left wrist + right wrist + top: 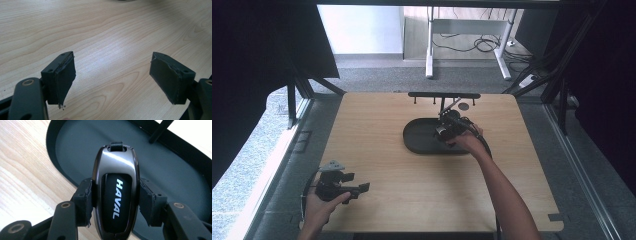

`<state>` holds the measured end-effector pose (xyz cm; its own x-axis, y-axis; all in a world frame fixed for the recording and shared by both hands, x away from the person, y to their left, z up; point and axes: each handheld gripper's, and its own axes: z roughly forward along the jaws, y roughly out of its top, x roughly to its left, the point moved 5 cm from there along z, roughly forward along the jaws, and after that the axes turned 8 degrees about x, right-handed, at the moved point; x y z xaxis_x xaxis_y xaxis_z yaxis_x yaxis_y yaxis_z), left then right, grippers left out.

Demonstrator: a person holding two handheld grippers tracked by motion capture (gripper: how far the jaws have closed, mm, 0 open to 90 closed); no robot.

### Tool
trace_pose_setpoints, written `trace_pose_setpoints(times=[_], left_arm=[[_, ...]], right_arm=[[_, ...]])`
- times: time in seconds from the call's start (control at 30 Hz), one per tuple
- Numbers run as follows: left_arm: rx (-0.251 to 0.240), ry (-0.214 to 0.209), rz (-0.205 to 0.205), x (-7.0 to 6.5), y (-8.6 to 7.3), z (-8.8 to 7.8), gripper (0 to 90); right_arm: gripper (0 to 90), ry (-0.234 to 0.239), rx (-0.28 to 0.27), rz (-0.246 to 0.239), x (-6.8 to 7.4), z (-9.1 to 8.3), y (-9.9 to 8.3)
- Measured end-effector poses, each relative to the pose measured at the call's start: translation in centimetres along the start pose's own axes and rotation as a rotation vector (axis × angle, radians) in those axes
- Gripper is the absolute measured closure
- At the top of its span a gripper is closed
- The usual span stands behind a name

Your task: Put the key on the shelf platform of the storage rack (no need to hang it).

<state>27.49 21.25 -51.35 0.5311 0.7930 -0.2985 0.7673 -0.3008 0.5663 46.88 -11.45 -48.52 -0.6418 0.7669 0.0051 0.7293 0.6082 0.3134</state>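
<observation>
A black and silver car key fob [115,192] marked HAVAL sits upright between the two jaws of my right gripper [115,200], which is shut on it. It hangs just above a dark oval tray [175,175]. In the high view the right gripper [451,127] is over the right part of that tray [419,137], near the table's middle. My left gripper [343,184] rests at the near left corner of the table. Its jaws [112,80] stand wide open over bare wood, with nothing between them.
Behind the tray stands a black rack [444,95] with small hooks on a thin post. A small round grey disc [464,106] lies by it on the light wooden table [377,165]. Beyond the far edge are desk legs and cables on the floor.
</observation>
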Motion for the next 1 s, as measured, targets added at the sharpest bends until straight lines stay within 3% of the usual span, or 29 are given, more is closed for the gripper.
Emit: trace_pose_setpoints(times=[1.0], left_arm=[[0.005,-0.002,0.003,0.0,0.0,0.0,20.9]], right_arm=[[49.6,-0.052,0.013,0.038,-1.3,3.2,0.7]])
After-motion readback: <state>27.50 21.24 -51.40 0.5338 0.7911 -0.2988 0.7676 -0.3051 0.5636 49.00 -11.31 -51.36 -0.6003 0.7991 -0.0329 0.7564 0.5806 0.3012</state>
